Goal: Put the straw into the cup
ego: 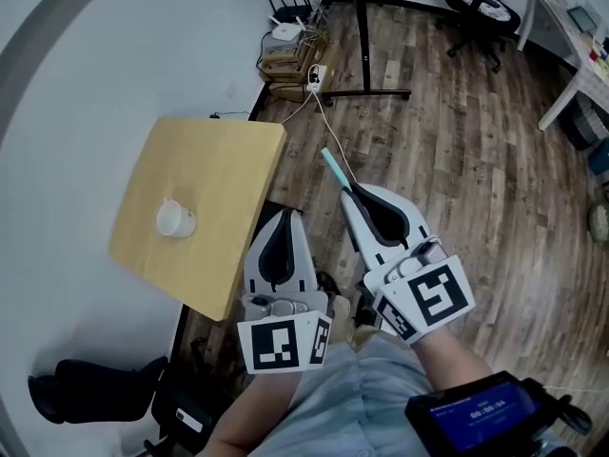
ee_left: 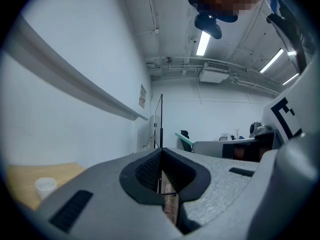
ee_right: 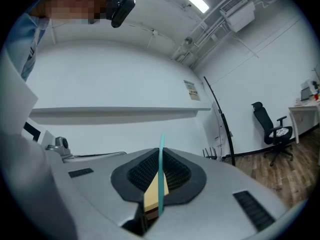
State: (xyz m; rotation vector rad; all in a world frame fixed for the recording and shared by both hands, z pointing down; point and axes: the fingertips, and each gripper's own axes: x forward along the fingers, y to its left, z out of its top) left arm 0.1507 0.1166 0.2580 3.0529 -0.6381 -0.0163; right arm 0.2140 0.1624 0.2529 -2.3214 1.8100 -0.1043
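Note:
A small white cup [ego: 175, 218] stands upright near the middle of the square wooden table [ego: 219, 160]; it also shows at the lower left of the left gripper view as the cup [ee_left: 45, 186]. My right gripper [ego: 346, 193] is shut on a teal straw [ego: 335, 168] that sticks out past its tips, over the floor to the right of the table. The straw [ee_right: 161, 176] runs upright between the closed jaws in the right gripper view. My left gripper [ego: 284, 214] is shut with nothing in it, at the table's near right edge.
A wood floor [ego: 457, 141] lies to the right of the table. A router and stacked boxes [ego: 288, 50] with cables sit by the wall. A black stand base [ego: 366, 84], an office chair [ego: 481, 8] and a white desk [ego: 571, 36] lie farther off.

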